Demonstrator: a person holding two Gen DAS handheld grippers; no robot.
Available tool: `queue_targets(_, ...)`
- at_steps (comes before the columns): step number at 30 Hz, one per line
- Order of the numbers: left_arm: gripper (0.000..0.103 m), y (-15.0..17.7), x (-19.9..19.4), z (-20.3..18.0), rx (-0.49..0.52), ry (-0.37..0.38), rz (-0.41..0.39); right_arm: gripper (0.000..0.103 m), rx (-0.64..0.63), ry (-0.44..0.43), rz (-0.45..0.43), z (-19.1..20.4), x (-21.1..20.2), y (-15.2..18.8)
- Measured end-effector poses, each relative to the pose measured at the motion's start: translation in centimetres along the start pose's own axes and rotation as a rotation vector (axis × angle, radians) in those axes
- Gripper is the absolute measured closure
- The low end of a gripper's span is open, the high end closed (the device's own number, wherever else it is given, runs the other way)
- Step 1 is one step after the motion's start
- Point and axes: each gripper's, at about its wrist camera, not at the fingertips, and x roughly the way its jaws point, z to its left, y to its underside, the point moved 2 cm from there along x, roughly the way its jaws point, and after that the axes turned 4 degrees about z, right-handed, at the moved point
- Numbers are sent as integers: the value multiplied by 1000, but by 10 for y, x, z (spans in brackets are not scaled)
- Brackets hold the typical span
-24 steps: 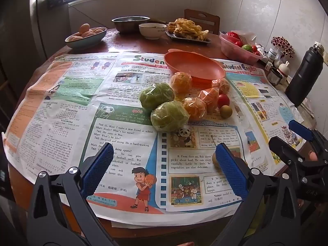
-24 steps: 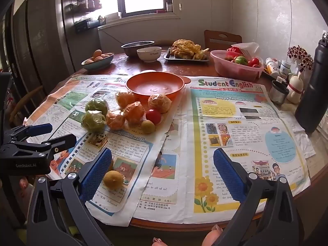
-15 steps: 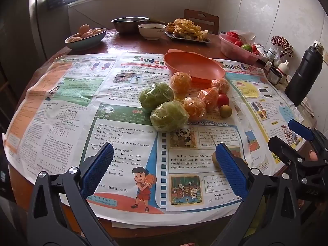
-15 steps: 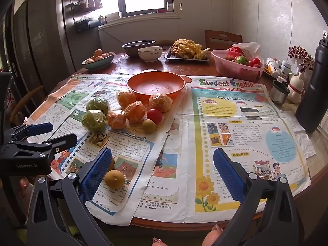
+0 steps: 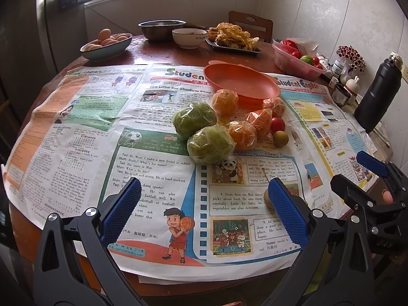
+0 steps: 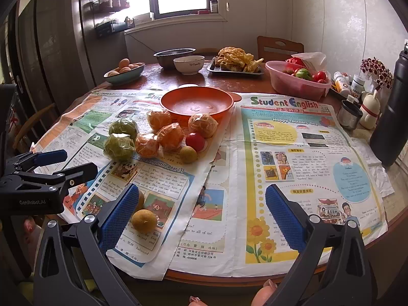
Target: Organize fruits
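Note:
An empty orange bowl (image 5: pixel 242 83) (image 6: pixel 196 103) sits mid-table on newspaper. In front of it lie two wrapped green fruits (image 5: pixel 210 144) (image 6: pixel 118 146), several wrapped oranges (image 5: pixel 241 134) (image 6: pixel 169 135), a red fruit (image 5: pixel 277 125) (image 6: pixel 195 140) and a small brown fruit (image 5: pixel 280 138) (image 6: pixel 188 154). Two more brown fruits (image 6: pixel 144 220) lie near the front edge; one (image 5: pixel 266 199) peeks from behind my left gripper's right finger. My left gripper (image 5: pixel 204 211) (image 6: pixel 51 165) is open and empty, near the front edge. My right gripper (image 6: pixel 201 213) (image 5: pixel 362 170) is open and empty, to its right.
Far side holds a bowl of eggs (image 5: pixel 107 46), a steel bowl (image 6: pixel 174 56), a white bowl (image 6: pixel 188 63), a tray of fried food (image 6: pixel 236 62) and a pink basin of produce (image 6: pixel 297 80). A black flask (image 6: pixel 390 117), cup and bottles stand at right.
Almost nothing has moved. The right wrist view has shifted very slightly; both grippers stay open and the fruits lie where they were.

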Motion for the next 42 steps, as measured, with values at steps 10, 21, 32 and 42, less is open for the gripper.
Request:
queue_targets(10, 9, 0, 0, -1, 2, 8, -3, 4, -10, 5, 4, 3, 3, 1)
queue_targets(21, 9, 1, -2, -1, 2, 13, -5, 4, -14, 8, 4, 5, 3, 2)
queue_targets(32, 9, 2, -2, -2, 4, 16, -4, 4, -18, 2, 11, 7, 3, 4)
queue_targets(42, 9, 2, -2, -4, 7, 22, 0, 4, -22, -2, 19, 7, 5, 4)
